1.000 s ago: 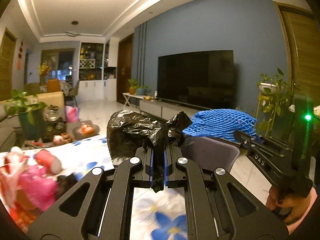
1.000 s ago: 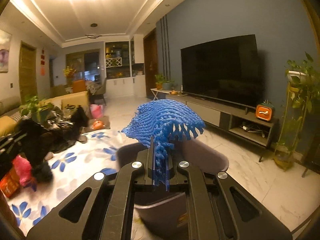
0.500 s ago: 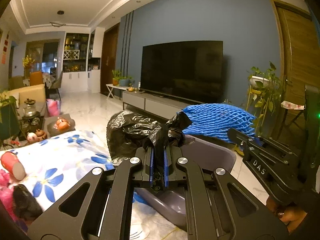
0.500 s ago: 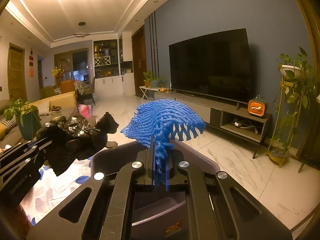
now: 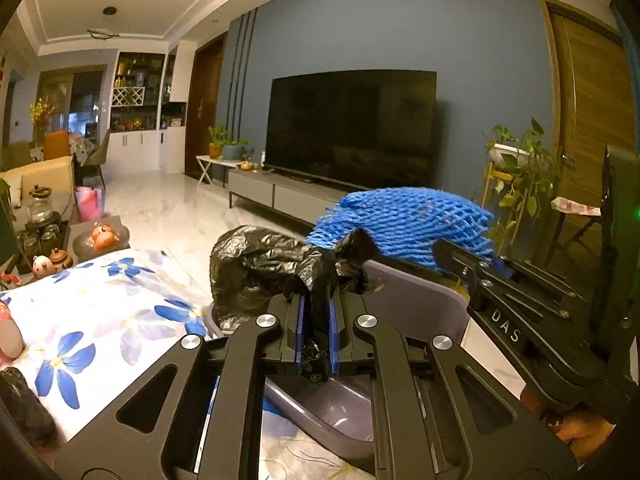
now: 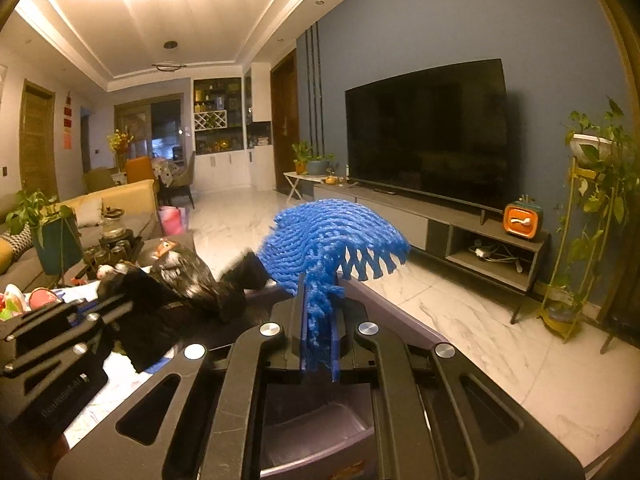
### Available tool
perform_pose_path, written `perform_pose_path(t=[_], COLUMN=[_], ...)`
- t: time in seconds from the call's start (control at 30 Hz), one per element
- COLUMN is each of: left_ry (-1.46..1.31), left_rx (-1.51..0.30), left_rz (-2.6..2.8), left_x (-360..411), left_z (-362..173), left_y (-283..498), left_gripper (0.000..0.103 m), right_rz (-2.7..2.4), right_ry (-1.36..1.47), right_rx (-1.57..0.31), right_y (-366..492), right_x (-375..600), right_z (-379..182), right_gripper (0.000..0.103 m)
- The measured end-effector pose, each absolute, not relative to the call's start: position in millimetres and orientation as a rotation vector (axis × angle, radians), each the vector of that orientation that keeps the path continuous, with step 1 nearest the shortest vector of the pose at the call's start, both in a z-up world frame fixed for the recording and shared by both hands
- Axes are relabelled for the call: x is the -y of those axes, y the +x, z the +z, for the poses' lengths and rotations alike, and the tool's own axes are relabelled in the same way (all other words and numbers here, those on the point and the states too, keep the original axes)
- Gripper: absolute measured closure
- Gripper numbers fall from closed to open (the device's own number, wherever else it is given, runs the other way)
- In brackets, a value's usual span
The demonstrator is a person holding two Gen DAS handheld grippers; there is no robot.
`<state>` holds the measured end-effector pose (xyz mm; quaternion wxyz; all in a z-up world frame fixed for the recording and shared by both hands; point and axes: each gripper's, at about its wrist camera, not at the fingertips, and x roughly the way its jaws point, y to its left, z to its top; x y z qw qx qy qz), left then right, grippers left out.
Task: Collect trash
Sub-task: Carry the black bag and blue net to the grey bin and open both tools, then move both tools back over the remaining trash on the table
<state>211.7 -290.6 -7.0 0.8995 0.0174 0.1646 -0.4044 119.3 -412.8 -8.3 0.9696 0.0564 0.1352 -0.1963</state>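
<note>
A crumpled black plastic bag point(image 5: 260, 268) stands up between the blue pads of my left gripper point(image 5: 316, 304), whose jaws are opening while a strip of the bag still sits pinched between them. A blue foam net point(image 6: 332, 236) fans out above my right gripper point(image 6: 318, 308); its jaws are opening too, with the net's stem still filling the gap. Both grippers hang side by side over a purple-grey bin point(image 5: 420, 304), seen below the right gripper as well point(image 6: 400, 312). The blue net point(image 5: 400, 220) shows beside the bag in the left wrist view.
A table with a white, blue-flowered cloth point(image 5: 100, 312) lies left of the bin, with a pink can point(image 5: 8, 336) at its edge. Behind stand a large TV point(image 5: 352, 128), a low bench point(image 6: 460, 236) and a plant stand point(image 6: 592, 216). White marble floor point(image 6: 480, 340) spreads to the right.
Both grippers have moved over the purple-grey bin, the left one swinging rightward off the table. The gaps between both pairs of pads look slightly wider.
</note>
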Motion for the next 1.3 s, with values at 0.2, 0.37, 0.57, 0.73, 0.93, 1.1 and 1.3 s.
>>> perform_pose_path(t=[0.2, 0.37, 0.57, 0.73, 0.93, 1.1, 1.3], left_ry=[0.020, -0.014, -0.015, -0.008, -0.010, -0.037, -0.079], left_rx=[-0.352, -0.360, -0.338, -0.327, -0.298, -0.286, -0.285], left_rz=[-0.833, -0.801, -0.723, -0.615, -0.459, -0.300, -0.088], left_x=[286, 275, 253, 219, 160, 97, 20], left_z=[-12, -12, -8, -12, -14, -11, -13], left_y=[219, 222, 210, 194, 167, 152, 136], left_gripper=[0.050, 0.035, 0.024, 0.021, 0.020, 0.020, 0.020], right_rz=[-0.379, -0.394, -0.394, -0.368, -0.303, -0.228, -0.071], right_ry=[0.142, 0.150, 0.135, 0.128, 0.113, 0.109, 0.105], right_rx=[-0.264, -0.258, -0.246, -0.231, -0.230, -0.231, -0.257], right_y=[120, 115, 103, 90, 83, 85, 95], right_x=[420, 420, 407, 386, 356, 322, 270], right_z=[-10, -8, -8, -9, -13, -14, -19], right_gripper=[0.058, 0.047, 0.025, 0.017, 0.017, 0.017, 0.017])
